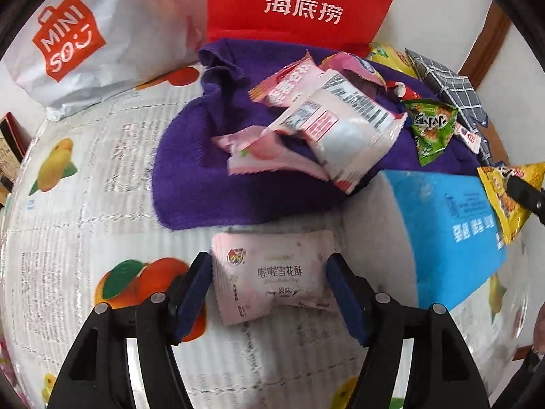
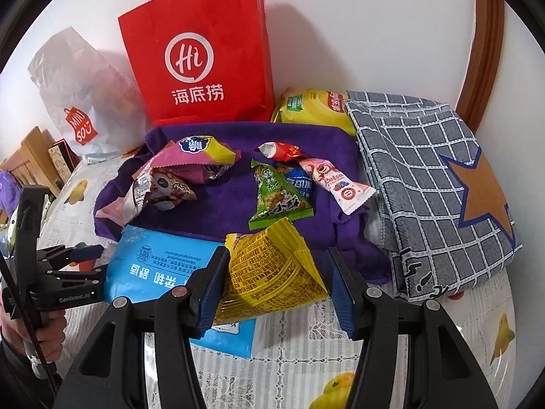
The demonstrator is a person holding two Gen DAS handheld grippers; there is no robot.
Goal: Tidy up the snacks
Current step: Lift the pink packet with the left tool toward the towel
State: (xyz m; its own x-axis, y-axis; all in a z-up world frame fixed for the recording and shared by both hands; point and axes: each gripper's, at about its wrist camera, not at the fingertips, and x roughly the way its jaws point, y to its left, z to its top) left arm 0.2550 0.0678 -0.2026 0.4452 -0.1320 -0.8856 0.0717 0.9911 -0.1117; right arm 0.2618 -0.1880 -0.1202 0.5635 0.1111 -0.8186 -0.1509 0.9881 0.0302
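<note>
Snacks sit sorted by kind: your left hand-held gripper [image 1: 269, 286] stands open astride the pink snowflake-crisp packet [image 1: 272, 274] lying on the table [image 1: 68, 225], pads clear, while your right hand-held gripper [image 2: 276, 289] pinches the yellow triangular packet [image 2: 272, 272] above the blue pack [image 2: 160, 262].

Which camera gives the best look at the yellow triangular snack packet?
The right wrist view. There the yellow triangular snack packet fills the centre between the right gripper fingers, over the blue pack, its printed back fully visible. The left wrist view shows it only at the right edge, partly covered by a dark finger.
</note>
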